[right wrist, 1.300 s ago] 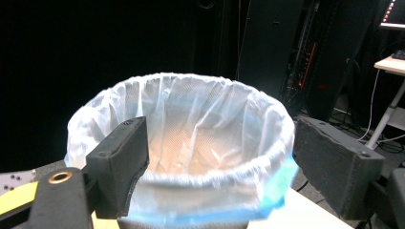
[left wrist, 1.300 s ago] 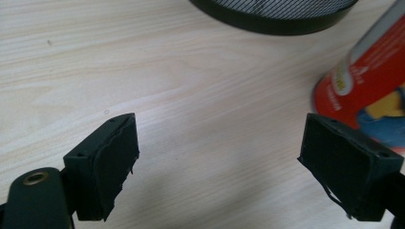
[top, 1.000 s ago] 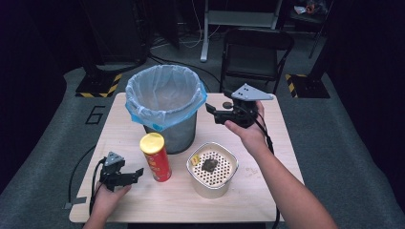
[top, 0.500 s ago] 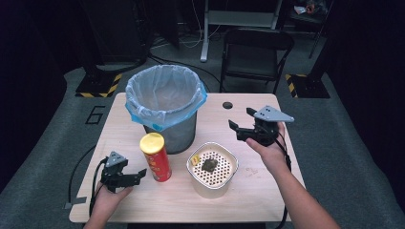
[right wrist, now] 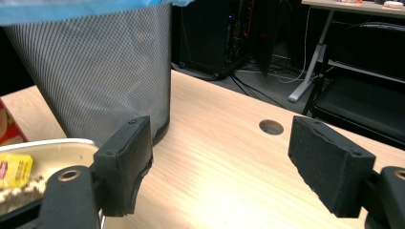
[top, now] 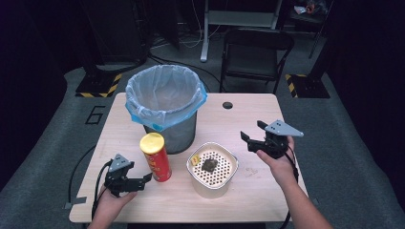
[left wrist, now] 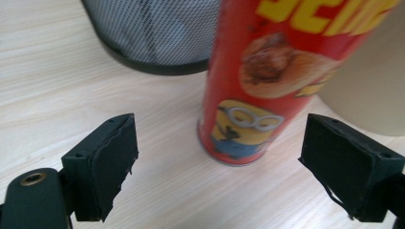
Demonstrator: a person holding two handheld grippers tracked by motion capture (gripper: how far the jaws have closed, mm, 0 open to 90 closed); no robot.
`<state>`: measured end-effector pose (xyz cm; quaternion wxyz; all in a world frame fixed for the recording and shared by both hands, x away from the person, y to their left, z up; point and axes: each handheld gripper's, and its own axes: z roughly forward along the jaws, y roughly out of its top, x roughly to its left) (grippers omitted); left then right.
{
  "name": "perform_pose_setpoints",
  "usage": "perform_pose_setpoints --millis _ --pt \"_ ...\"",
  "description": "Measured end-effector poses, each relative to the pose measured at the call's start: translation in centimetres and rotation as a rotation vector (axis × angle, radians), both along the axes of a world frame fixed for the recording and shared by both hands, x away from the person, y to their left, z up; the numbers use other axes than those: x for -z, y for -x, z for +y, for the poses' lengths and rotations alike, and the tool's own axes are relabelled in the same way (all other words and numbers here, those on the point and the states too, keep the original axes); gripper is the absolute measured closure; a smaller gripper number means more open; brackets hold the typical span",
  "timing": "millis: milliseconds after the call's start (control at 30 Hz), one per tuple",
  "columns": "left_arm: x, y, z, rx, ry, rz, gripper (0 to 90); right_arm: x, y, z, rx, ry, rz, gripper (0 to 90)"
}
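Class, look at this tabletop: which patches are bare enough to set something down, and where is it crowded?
Bare wood: the table's left edge beside the bin, and the far right around the round hole. Crowded: front centre, where the crisp can and the perforated container stand close below the bin.

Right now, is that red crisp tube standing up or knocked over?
Standing up. The red crisp tube rests on its base on the table, yellow lid on top, beside the mesh bin. The left claw is open, not touching it.

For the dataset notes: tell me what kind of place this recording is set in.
Probably a lab or workshop rigged for recording, not a home: a wooden table on grey floor with a painted number, hazard-striped blocks, and a folding chair among dark equipment and cables.
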<state>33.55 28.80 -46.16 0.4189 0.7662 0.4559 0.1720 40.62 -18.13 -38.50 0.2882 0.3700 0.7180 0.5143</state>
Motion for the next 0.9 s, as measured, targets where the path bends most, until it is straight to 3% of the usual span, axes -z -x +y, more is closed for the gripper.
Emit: perform_pose_setpoints --millis 233,267,400,800,900 --pt "-0.2 -0.6 -1.8 0.043 0.009 -0.002 12.0 1.2 0.6 -0.2 0.004 0.009 -0.001 22.7" --pt "-0.1 -0.8 -1.9 0.06 -0.009 -0.003 12.0 1.6 0.7 -0.1 0.002 0.009 0.006 22.7" --pt "0.4 -1.3 -2.6 0.067 -0.014 0.004 12.3 2.3 0.8 -0.2 0.005 0.01 0.016 22.7" --pt "1.8 -2.5 -3.3 0.05 0.003 -0.035 14.3 4.3 1.7 -1.3 0.04 0.013 0.028 22.7" --pt "2.1 -2.8 -3.5 0.057 -0.025 -0.042 14.6 5.1 1.8 -1.6 0.05 0.01 0.04 22.7"
